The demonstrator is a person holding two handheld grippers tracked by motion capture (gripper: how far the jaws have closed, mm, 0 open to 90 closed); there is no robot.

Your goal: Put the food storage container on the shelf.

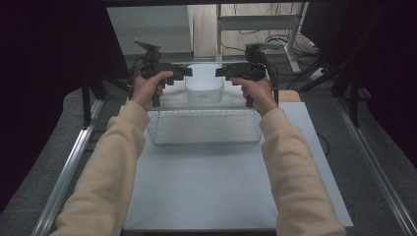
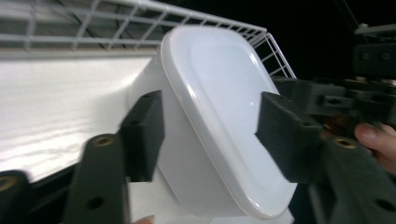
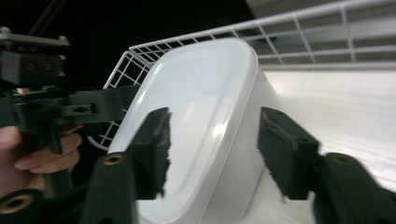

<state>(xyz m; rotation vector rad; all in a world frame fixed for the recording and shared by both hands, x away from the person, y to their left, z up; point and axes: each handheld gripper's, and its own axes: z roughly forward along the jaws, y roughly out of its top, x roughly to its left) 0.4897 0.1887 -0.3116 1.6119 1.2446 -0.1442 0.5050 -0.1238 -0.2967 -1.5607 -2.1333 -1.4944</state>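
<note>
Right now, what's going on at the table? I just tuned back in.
A person holds a gripper in each hand, and both meet at a white lidded container beyond the wire basket. The left gripper and right gripper each straddle the container's rim from opposite sides, jaws on either side of the lid edge. Whether the jaws actually press on it can't be told. In the high view the container appears raised behind the basket's far side, not inside it.

A white rectangular plastic container with rounded corners and a closed, rimmed lid sits upright at the table's far middle, just beyond a white wire basket, level and between the two grippers.
</note>
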